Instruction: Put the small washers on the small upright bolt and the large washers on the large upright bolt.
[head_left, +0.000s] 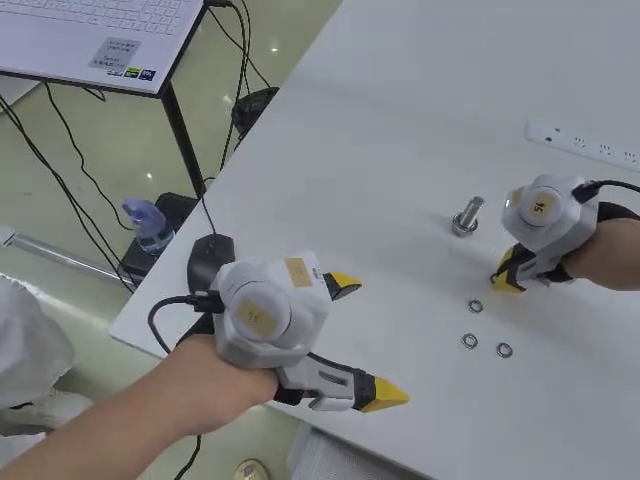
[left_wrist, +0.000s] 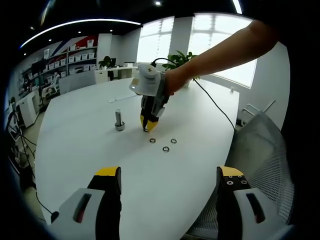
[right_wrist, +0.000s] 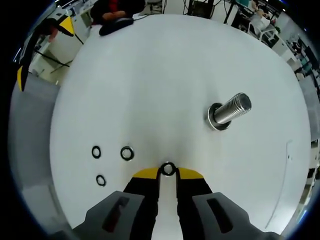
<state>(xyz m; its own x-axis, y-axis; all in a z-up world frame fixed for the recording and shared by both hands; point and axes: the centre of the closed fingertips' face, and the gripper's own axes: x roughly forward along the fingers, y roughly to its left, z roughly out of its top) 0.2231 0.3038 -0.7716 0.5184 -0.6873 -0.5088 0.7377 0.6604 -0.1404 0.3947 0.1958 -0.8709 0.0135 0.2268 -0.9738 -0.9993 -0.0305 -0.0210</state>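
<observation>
One upright threaded bolt (head_left: 466, 217) (right_wrist: 228, 112) (left_wrist: 119, 120) stands on the white table (head_left: 400, 120). My right gripper (head_left: 505, 278) (right_wrist: 168, 175) (left_wrist: 149, 125) points down at the table just in front of the bolt, its jaws shut on a small washer (right_wrist: 168, 169) held at the tips. Three loose washers (head_left: 475, 306) (head_left: 469, 341) (head_left: 504, 350) lie nearby on the table, left of the jaws in the right gripper view (right_wrist: 127, 153) (right_wrist: 96, 151) (right_wrist: 101, 180). My left gripper (head_left: 368, 340) (left_wrist: 169, 175) hovers open and empty near the table's front edge.
A white power strip (head_left: 585, 145) lies at the far right of the table. A black puck-like device (head_left: 210, 258) with a cable sits at the table's left corner. A laptop (head_left: 90, 40) stands on a side stand, a water bottle (head_left: 150, 225) on the floor. A mesh chair (left_wrist: 260, 150) is beside the table.
</observation>
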